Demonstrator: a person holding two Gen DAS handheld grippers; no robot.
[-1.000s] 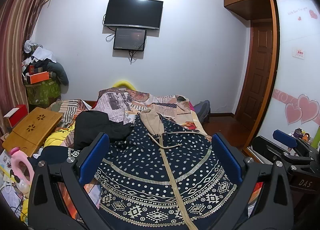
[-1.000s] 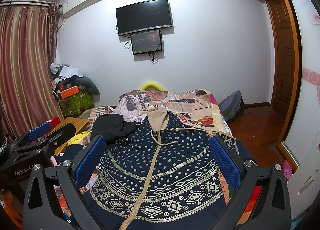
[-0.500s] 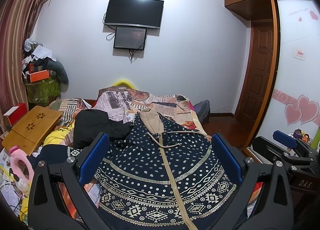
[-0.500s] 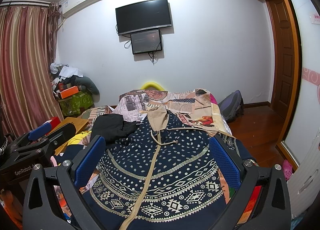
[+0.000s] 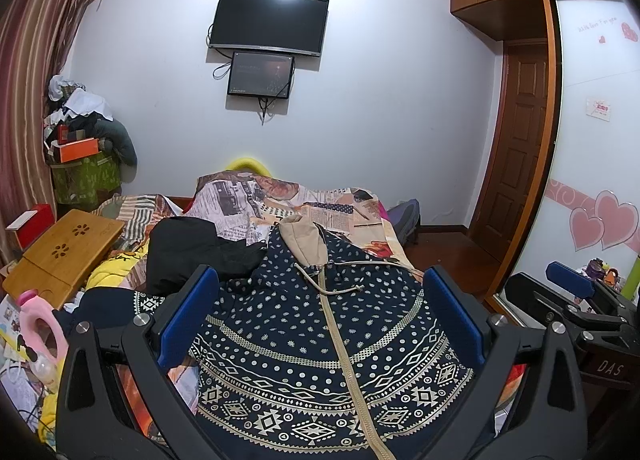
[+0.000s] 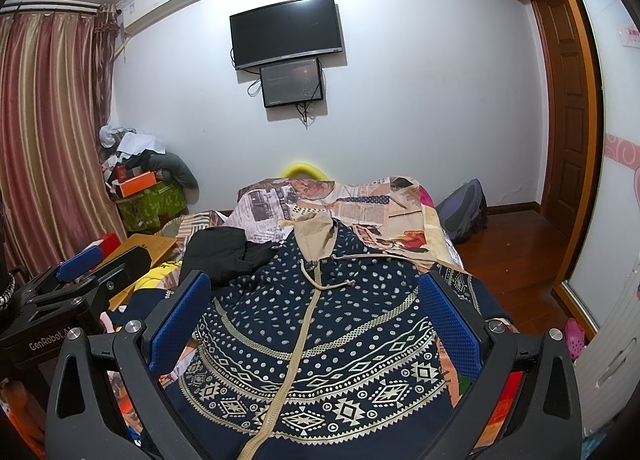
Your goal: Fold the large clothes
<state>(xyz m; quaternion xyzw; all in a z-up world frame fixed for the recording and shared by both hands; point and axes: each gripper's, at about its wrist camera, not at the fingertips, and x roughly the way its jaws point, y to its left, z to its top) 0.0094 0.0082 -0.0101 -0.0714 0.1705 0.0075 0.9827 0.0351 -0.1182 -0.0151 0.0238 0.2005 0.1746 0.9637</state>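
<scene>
1. Since the earlier frames almost nothing has moved: both grippers hover at the same height over the bed and the hoodie lies as it did
2. The left gripper (image 5: pixel 320 316) and the right gripper (image 6: pixel 316 312) both stand with their blue pads wide apart and nothing between them
3. The navy patterned hoodie (image 5: pixel 320 340) lies spread face up on the bed (image 5: pixel 280 196), zip closed, beige hood (image 5: pixel 300 236) at the far end, hem nearest the grippers
4. A black garment (image 5: pixel 192 248) overlaps its left shoulder, so the left sleeve is hidden
5. To fold well, I judge each gripper should pinch 1 outer edge, catching both fabric layers, clear of the drawcord (image 5: pixel 340 288) and the black garment
</scene>
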